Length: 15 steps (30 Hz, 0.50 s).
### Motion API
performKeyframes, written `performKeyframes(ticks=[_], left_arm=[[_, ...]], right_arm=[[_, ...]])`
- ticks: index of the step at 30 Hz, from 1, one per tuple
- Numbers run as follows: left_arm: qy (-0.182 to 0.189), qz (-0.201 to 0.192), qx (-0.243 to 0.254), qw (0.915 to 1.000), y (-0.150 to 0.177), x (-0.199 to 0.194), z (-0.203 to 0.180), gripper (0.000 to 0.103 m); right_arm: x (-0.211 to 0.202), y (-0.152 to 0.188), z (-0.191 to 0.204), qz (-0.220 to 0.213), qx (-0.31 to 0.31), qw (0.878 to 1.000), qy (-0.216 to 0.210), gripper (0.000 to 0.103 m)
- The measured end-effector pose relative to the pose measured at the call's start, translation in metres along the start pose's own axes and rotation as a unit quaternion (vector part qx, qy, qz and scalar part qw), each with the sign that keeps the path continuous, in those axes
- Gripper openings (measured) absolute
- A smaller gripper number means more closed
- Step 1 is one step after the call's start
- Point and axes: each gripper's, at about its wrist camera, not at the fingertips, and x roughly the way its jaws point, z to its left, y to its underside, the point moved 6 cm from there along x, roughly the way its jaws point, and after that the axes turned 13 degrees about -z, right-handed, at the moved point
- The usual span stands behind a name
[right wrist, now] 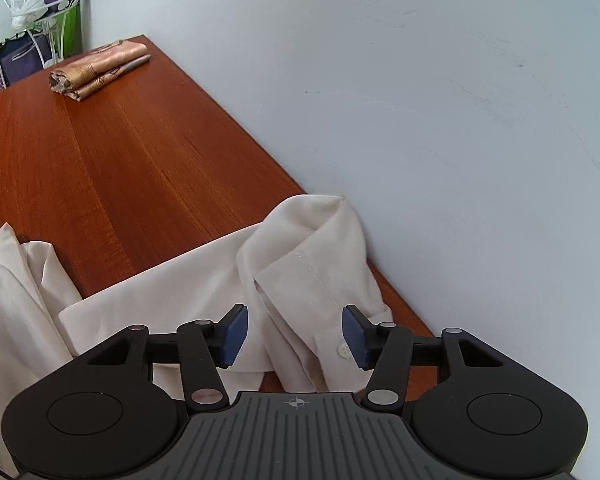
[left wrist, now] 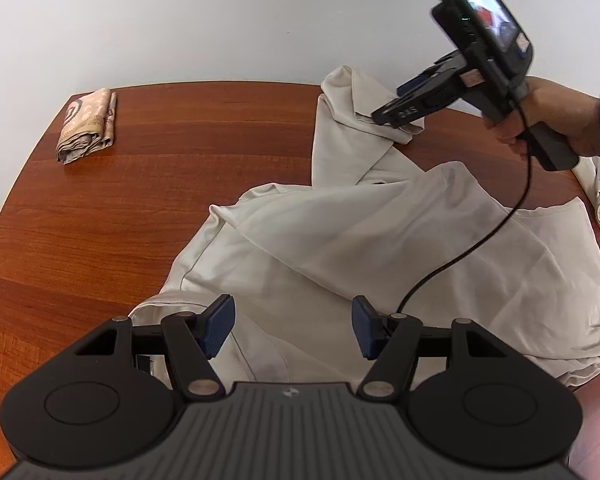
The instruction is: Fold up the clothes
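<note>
A cream shirt (left wrist: 380, 248) is spread, crumpled, across the reddish-brown wooden tabletop (left wrist: 140, 208), with one sleeve (right wrist: 308, 264) stretched toward the far edge by the white wall (right wrist: 460, 120). The sleeve's end is bunched there, and a buttoned cuff (right wrist: 342, 350) is seen in the right wrist view, lying between the blue pads (right wrist: 234, 334) of the right gripper (right wrist: 295, 334). That gripper's jaws are held wide apart, and nothing is gripped between them. In the left wrist view the right gripper (left wrist: 392, 114) is seen from the side, held in a hand (left wrist: 548, 116) over the sleeve's end; whether the cloth is touched by it cannot be told. A black cable (left wrist: 480, 240) is hung from its handle across the shirt.

The left gripper (left wrist: 293, 326) is held over the near part of the shirt's body, its jaws spread wide and nothing caught between them.

A folded patterned cloth in tan and pink (left wrist: 86, 126) is laid at the tabletop's far left corner, well apart from the shirt. Beyond that corner, a wire rack with a plastic bag (right wrist: 28, 4) is seen against the wall.
</note>
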Motion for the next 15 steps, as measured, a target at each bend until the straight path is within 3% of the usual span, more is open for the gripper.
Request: performKeyframes(ticks=[10,12,13,14,15], left_arm=[[0.003,0.011,-0.022,0.9997,-0.004,0.011,0.006,0.069],[0.001,0.011,-0.024,0.9996,-0.005,0.013,0.007,0.069],[0.001,0.012,-0.025,0.9996,-0.005,0.014,0.008,0.069],[0.001,0.012,-0.025,0.9996,-0.005,0.015,0.008,0.069],[0.001,0.013,-0.025,0.9996,-0.005,0.016,0.008,0.069]], right_arm=[[0.034,-0.003,-0.009,0.019,0.070,0.997,-0.004,0.053],[0.035,-0.003,-0.012,0.020,0.080,0.997,-0.004,0.034],[0.034,-0.002,-0.013,0.020,0.085,0.996,-0.008,0.014],[0.033,-0.002,-0.014,0.020,0.091,0.996,-0.011,0.004],[0.032,-0.001,-0.016,0.020,0.096,0.995,-0.014,0.004]])
